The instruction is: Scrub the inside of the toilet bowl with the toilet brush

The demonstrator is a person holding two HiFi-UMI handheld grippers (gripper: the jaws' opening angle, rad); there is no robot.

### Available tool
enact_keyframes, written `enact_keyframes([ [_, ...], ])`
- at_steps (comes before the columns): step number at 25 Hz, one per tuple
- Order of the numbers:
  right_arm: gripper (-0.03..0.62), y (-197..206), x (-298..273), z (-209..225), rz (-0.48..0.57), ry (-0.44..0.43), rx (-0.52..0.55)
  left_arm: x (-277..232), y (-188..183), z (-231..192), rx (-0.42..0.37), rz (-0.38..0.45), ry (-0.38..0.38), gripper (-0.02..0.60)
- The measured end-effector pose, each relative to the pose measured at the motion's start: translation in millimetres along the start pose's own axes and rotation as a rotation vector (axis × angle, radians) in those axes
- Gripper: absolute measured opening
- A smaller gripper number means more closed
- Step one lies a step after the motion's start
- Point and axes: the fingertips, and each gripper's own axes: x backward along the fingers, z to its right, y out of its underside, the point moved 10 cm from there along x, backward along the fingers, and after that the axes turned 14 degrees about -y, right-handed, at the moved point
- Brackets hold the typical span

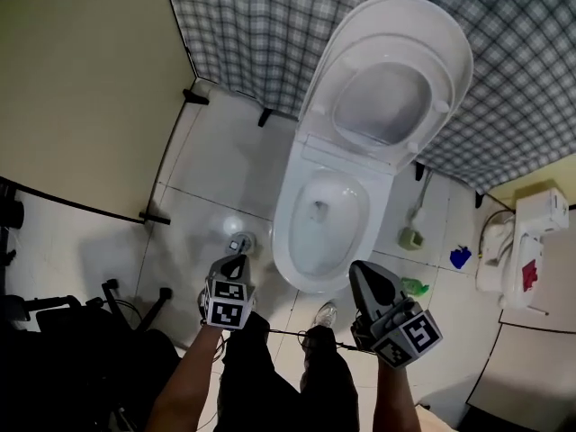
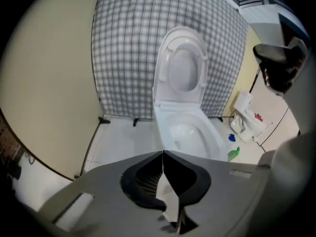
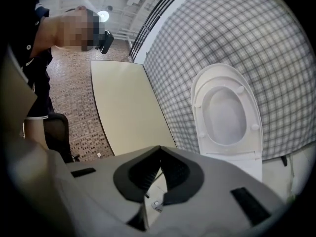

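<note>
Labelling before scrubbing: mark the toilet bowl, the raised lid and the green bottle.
toilet bowl [image 1: 286, 241]: head view, left rim.
raised lid [image 1: 382, 104]: head view, middle of inner face.
green bottle [image 1: 415, 286]: head view, its body.

No words, brand names or numbers can be read anywhere. The only signs are black-and-white square marker patterns, on the cube of the left gripper [image 1: 238, 261] and the cube of the right gripper [image 1: 360, 273]; they are patterns, not letters. A white plastic box [image 1: 538, 241] on the floor at the far right bears a red patch [image 1: 530, 274], too small to read.
</note>
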Motion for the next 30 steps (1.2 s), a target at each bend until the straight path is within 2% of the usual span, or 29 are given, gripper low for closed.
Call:
enact_keyframes([
  [3, 0.0, -38.9, 10.6, -15.7, 0.048, -0.014, 0.032, 59.5, -60.3, 23.7, -0.018, 0.078, 0.147, 0.003],
  [6, 0.0, -66.7, 17.7, -32.7, 0.084, -0.038, 0.061, 115.2, -98.8, 37.9, -0.032, 0.161, 0.24, 0.003],
  [10, 0.0, -109.2, 34.9, -51.2, 0.117, -0.062, 0.136, 170.6, -128.2, 56.3, 0.091, 0.235, 0.387, 0.002],
  [12, 0.0, -123.5, 54.7, -60.9, 0.132, -0.072, 0.173, 199.9, -134.8, 72.3, 0.126, 0.292, 0.406, 0.002],
  [15, 0.0, -146.2, 75.8, -66.8, 0.146, -0.072, 0.249, 229.0, -159.7, 91.5, 0.122, 0.385, 0.415, 0.002],
  [20, 0.0, -188.3, 80.9, -71.3, 0.196, -0.012, 0.322, 259.7, -233.6, 99.2, 0.05, 0.563, 0.516, 0.002],
  [24, 0.0, -205.9, 90.1, -83.0, 0.209, -0.01, 0.362, 284.8, -268.4, 113.2, -0.007, 0.675, 0.514, 0.002],
  [27, 0.0, -226.7, 91.4, -84.0, 0.25, 0.01, 0.417, 292.7, -299.8, 123.3, -0.067, 0.734, 0.543, 0.002],
  [30, 0.0, -241.9, 91.6, -89.1, 0.235, 0.019, 0.424, 303.8, -317.3, 126.1, -0.076, 0.755, 0.55, 0.002],
])
